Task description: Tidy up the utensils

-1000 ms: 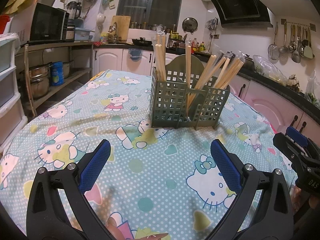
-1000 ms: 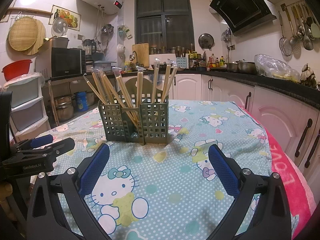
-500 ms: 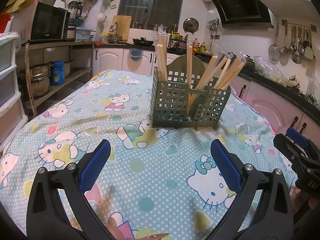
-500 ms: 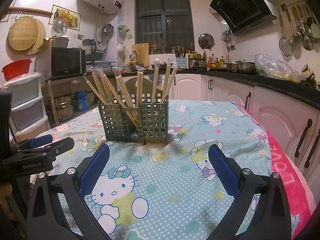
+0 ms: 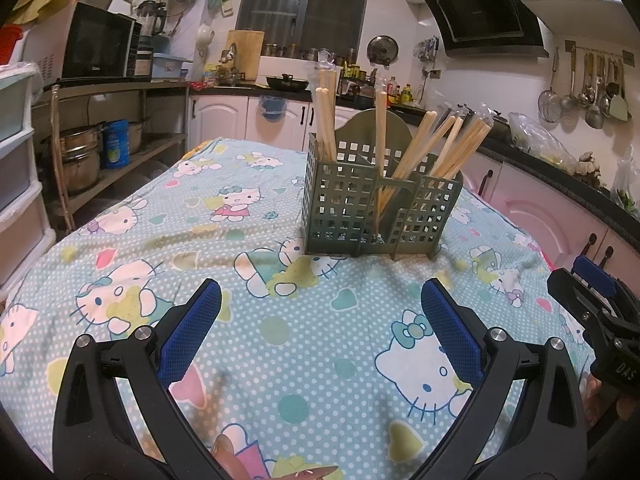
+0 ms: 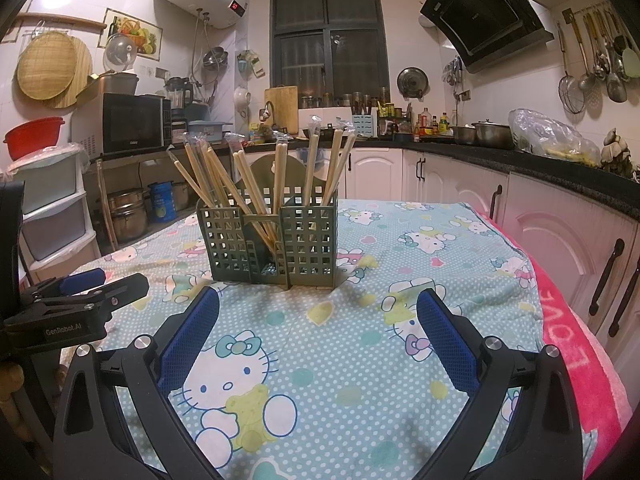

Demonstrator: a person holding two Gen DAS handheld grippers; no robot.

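A green grid utensil holder [image 5: 380, 216] [image 6: 272, 240] stands upright on the table with the cartoon-cat cloth [image 5: 256, 264]. Several wrapped wooden chopsticks [image 5: 444, 148] [image 6: 224, 184] lean in its compartments. My left gripper [image 5: 320, 320] hovers open over the cloth, well short of the holder, with nothing between its blue pads. My right gripper [image 6: 316, 324] is open too, empty, facing the holder from the other side. Each gripper shows in the other's view: the right one at the right edge [image 5: 592, 304], the left one at the left edge [image 6: 80, 296].
Kitchen counters and white cabinets [image 6: 560, 224] run behind and right of the table. A shelf with pots [image 5: 80, 156] and plastic drawers [image 6: 52, 208] stand at the left. A pink towel [image 6: 576, 344] hangs over the table's right edge.
The left wrist view has drifted slightly; the holder sits a little further right in it. The right gripper and the chopsticks have not moved.
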